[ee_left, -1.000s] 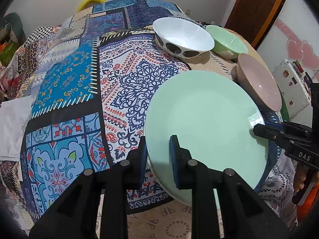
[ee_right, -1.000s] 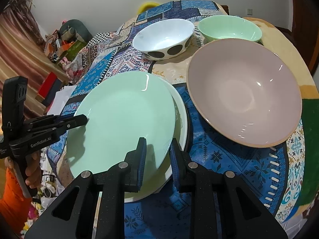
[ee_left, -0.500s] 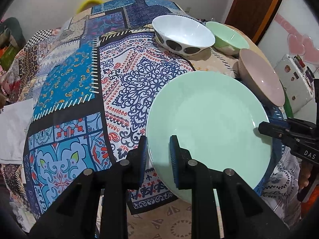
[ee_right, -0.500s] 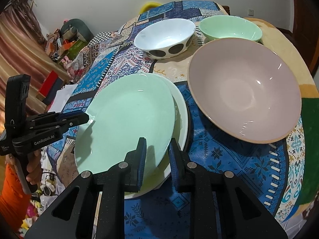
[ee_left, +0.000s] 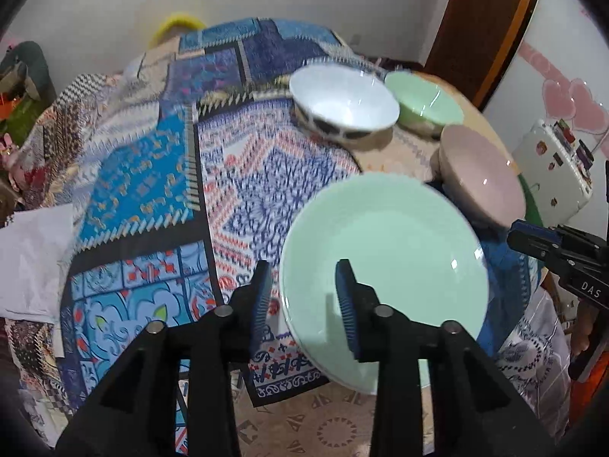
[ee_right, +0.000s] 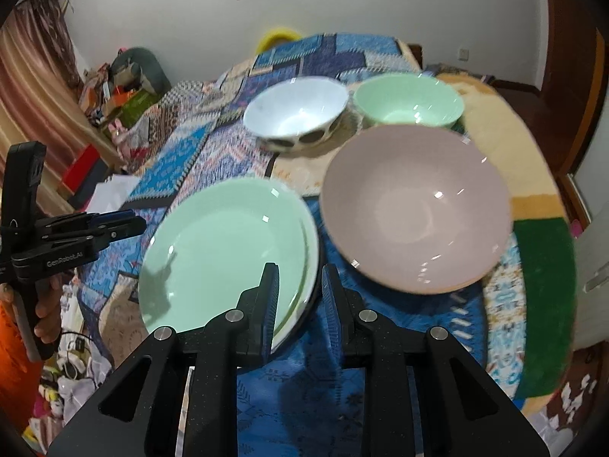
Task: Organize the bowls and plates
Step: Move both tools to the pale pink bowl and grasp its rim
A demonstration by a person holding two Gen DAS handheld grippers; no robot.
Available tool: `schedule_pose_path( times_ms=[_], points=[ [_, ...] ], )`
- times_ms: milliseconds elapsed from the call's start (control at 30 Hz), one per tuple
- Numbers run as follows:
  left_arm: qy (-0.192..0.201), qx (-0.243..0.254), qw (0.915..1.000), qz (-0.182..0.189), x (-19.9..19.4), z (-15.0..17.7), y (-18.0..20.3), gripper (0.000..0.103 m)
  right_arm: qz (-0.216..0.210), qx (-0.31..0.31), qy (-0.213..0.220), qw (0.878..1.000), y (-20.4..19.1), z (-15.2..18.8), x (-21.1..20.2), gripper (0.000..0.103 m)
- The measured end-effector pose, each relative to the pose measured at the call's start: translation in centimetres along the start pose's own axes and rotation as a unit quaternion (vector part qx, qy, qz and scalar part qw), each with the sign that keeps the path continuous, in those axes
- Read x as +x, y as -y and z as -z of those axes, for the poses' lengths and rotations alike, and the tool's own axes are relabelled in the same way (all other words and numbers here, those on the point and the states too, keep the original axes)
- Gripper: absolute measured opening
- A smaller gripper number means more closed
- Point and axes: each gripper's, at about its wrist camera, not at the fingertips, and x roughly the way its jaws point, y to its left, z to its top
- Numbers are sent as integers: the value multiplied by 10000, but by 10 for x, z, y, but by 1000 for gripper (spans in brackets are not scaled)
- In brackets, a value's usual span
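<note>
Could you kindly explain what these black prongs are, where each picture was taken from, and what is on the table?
No robot here: a person holds a two-finger claw in each hand, each carrying a forward-looking fisheye camera. The left claw fills its own view's foreground, and the right claw does so in the other. Each also shows in the other's picture, at the edge. On the patterned tablecloth lie a mint green plate atop a white plate, a pink bowl, a white spotted bowl and a green bowl. Both claws are open beside the green plate's edge, and neither is gripping anything.
</note>
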Motion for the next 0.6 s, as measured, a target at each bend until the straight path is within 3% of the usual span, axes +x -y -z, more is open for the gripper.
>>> schedule_pose_path(
  times_ms=[333,533,600],
  points=[
    [621,142,9975,297,-29,-34,38,64,516,94,615,9967,23,-16,-35,34],
    [483,382,9968,511,-10,-50,73,75,768,290,739,9939,47,-21,-36,48],
    [379,376,9968,592,2,-58,84,84,847,375,729,9930,57,-22,-33,52]
  ],
)
